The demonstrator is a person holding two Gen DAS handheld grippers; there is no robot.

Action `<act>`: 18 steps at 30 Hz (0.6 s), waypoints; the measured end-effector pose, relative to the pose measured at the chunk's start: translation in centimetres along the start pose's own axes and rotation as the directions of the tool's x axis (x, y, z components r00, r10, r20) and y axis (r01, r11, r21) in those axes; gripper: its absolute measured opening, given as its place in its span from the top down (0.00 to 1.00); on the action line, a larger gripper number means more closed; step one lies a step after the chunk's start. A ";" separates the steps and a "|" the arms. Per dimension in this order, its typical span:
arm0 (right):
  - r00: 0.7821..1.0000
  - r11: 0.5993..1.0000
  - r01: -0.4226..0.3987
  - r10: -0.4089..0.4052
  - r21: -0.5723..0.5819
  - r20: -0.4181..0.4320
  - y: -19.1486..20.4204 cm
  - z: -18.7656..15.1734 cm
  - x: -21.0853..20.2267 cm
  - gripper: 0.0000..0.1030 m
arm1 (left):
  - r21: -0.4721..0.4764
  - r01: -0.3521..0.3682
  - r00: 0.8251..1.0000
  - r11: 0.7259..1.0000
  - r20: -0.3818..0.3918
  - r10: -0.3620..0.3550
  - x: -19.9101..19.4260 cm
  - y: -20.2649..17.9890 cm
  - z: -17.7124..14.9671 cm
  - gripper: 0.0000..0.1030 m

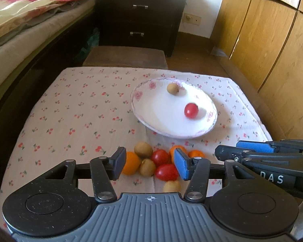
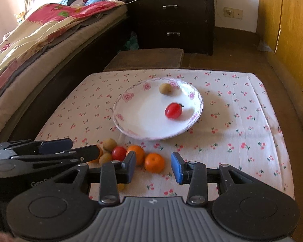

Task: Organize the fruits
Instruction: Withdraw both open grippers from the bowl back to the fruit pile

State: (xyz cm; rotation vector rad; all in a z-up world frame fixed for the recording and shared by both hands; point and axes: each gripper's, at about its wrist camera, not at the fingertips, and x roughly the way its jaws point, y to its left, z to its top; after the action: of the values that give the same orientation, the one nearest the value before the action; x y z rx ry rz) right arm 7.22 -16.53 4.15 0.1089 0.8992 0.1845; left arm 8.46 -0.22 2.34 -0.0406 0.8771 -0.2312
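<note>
A white plate with pink flowers (image 1: 151, 119) (image 2: 139, 121) lies on the cherry-print cloth and holds a small brown fruit (image 1: 173, 88) (image 2: 165, 88) and a red tomato (image 1: 191, 110) (image 2: 173, 111). Closer to me is a pile of fruit: oranges (image 1: 131, 163) (image 2: 154, 162), brown fruits (image 1: 143, 149) and red tomatoes (image 1: 165, 172) (image 2: 119, 153). My left gripper (image 1: 149, 163) (image 2: 84, 148) hovers open over the pile, its pads pressing on nothing. My right gripper (image 2: 153, 167) (image 1: 230, 148) is open just to the right, an orange showing in the gap, untouched.
The cloth covers a low table (image 2: 242, 121) whose far edge meets a brown stool (image 2: 147, 59). A bed with a floral quilt (image 2: 40, 40) runs along the left, a dark nightstand (image 2: 171, 20) stands behind, and wooden cabinet doors (image 1: 272, 40) line the right.
</note>
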 end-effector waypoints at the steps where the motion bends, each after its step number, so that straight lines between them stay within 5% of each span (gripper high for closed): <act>1: 1.000 1.000 0.002 -0.002 0.001 -0.004 0.0 -0.2 0.0 0.62 | -0.001 -0.002 1.000 1.000 -0.005 0.002 0.1 0.1 -0.2 0.41; 18: 0.999 0.999 -0.007 0.009 0.049 -0.046 0.0 -1.1 0.3 0.58 | -0.071 -0.030 0.999 0.997 -0.046 0.027 -0.2 3.2 -1.7 0.39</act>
State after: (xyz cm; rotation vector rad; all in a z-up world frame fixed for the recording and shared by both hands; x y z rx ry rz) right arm 6.55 -16.49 3.25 0.1540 0.9493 0.1730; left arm 7.66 3.03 0.97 -0.0898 0.9304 -0.1745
